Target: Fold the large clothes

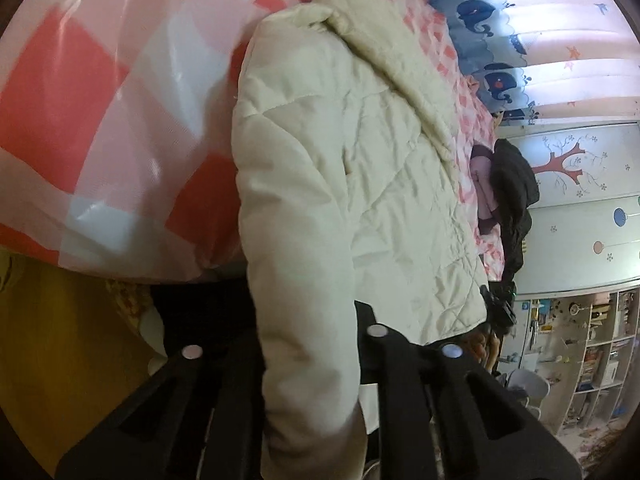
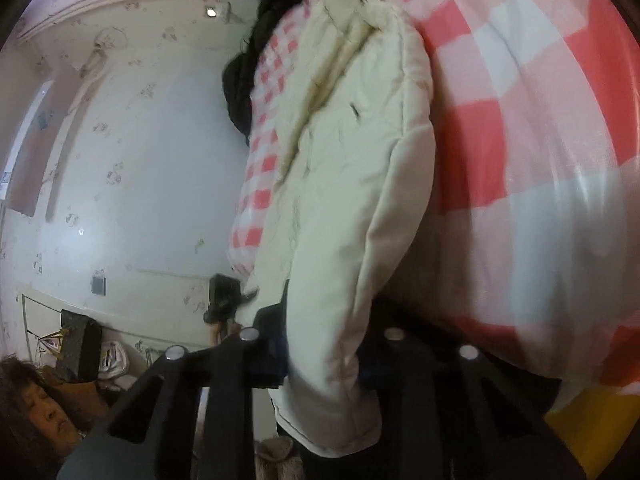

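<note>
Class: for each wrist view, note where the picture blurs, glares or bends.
Left wrist view: checked quilt smeared with shiny glare; curtain bright and curved by the fisheye. Right wrist view: quilt blurred at right; cream jacket sharper; wall lines bowed.

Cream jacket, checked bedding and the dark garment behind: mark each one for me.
cream jacket [image 1: 360, 168]: left wrist view, quilted body panel.
checked bedding [image 2: 532, 132]: right wrist view, large red check.
dark garment [image 1: 514, 184]: left wrist view, upper bulk.

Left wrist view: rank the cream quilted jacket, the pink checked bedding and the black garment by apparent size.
1. Cream quilted jacket and pink checked bedding: both fill similar areas; too close to rank, and both are near the lens.
2. Black garment: clearly smallest, though farther away.
</note>
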Demonstrator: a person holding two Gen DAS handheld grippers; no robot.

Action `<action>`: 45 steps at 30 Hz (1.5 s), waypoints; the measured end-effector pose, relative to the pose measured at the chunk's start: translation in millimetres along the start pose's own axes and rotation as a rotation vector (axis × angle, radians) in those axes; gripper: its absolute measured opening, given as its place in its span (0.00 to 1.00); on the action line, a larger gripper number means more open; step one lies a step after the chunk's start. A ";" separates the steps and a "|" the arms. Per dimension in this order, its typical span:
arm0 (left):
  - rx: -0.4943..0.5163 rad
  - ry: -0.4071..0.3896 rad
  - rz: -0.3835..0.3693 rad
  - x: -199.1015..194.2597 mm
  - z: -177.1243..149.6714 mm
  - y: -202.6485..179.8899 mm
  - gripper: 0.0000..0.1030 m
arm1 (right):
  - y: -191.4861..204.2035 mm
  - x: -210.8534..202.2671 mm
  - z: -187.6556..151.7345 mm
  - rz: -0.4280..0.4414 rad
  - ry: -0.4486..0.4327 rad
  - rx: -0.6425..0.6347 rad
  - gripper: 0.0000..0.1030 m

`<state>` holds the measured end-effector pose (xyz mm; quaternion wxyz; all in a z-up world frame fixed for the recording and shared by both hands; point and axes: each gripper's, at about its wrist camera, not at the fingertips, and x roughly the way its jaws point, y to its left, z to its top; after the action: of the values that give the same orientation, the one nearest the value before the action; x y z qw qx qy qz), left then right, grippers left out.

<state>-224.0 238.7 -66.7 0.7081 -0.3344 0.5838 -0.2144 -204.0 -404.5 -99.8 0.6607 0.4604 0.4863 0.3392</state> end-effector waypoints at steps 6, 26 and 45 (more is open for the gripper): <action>0.093 -0.074 -0.099 -41.7 -6.9 -45.6 0.06 | 57.8 -20.9 -9.9 0.103 -0.146 -0.108 0.17; 0.026 0.042 -0.097 -29.4 -58.0 43.6 0.55 | -1.0 -31.7 -74.0 0.049 0.014 -0.002 0.45; 0.118 -0.224 -0.212 -128.9 -55.8 -35.4 0.07 | 97.7 -68.7 -88.2 0.352 -0.298 -0.210 0.20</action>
<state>-304.3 291.5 41.7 0.7606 -0.3739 0.4489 -0.2831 -308.6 -407.7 5.5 0.6998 0.5118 0.2581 0.4262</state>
